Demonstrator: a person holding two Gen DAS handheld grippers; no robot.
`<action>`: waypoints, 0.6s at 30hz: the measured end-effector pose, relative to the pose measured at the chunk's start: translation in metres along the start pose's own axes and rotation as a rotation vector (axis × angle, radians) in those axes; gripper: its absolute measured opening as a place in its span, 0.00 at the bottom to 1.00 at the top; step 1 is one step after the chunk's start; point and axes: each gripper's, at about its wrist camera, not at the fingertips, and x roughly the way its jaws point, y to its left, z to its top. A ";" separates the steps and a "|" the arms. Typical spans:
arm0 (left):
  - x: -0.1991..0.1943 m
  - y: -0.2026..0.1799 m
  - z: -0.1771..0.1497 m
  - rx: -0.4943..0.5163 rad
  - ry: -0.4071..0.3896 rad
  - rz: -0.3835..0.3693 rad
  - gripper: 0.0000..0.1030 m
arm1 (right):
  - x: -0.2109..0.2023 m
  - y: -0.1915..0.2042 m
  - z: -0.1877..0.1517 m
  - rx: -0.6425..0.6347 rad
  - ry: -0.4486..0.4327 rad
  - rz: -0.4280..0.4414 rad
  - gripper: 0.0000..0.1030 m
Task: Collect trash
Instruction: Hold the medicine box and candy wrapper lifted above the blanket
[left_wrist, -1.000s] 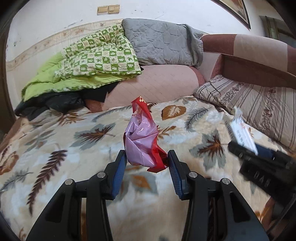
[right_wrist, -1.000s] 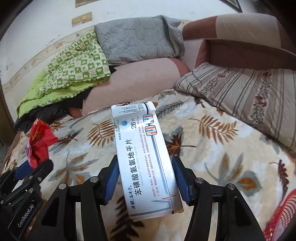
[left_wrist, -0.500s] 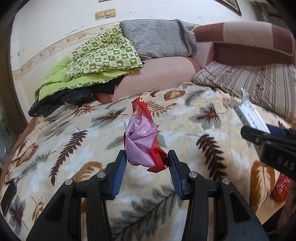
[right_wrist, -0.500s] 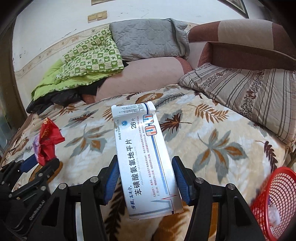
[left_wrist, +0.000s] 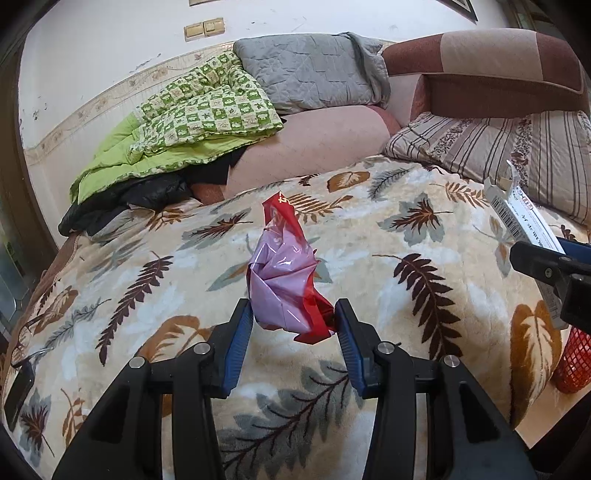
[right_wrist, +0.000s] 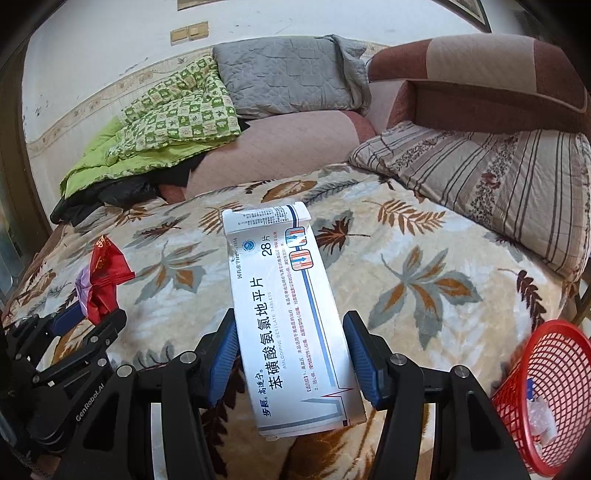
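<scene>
My left gripper (left_wrist: 293, 325) is shut on a crumpled red and pink wrapper (left_wrist: 284, 280), held above the leaf-patterned blanket (left_wrist: 406, 258). A white medicine box (right_wrist: 291, 317) with blue print stands upright between the blue pads of my right gripper (right_wrist: 290, 354), which is shut on it. In the right wrist view the left gripper (right_wrist: 70, 332) and its wrapper (right_wrist: 101, 273) show at the left. The box (left_wrist: 524, 221) and the right gripper's finger (left_wrist: 546, 266) appear at the right edge of the left wrist view. A red mesh basket (right_wrist: 543, 391) stands low at the right, beside the bed, with clear trash inside.
Behind lie a green checked quilt (left_wrist: 199, 110), a grey quilted pillow (left_wrist: 310, 70), a pink bolster (left_wrist: 314, 147), a striped pillow (right_wrist: 498, 177) and a brown headboard cushion (right_wrist: 480, 85). A dark phone (left_wrist: 18, 391) and glasses lie at the blanket's left edge.
Both grippers have pulled back from the bed with their loads still held. More of the blanket shows, and the red basket has come further into view at the right.
</scene>
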 end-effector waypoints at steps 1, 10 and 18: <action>0.001 0.000 -0.001 -0.001 0.002 -0.001 0.43 | 0.002 0.001 0.000 0.001 0.003 0.003 0.59; 0.009 0.004 -0.001 -0.004 0.013 -0.015 0.43 | 0.008 0.005 0.000 -0.015 0.013 0.014 0.59; 0.010 0.000 0.000 0.008 0.003 -0.032 0.43 | 0.010 0.001 0.000 0.003 0.020 0.015 0.59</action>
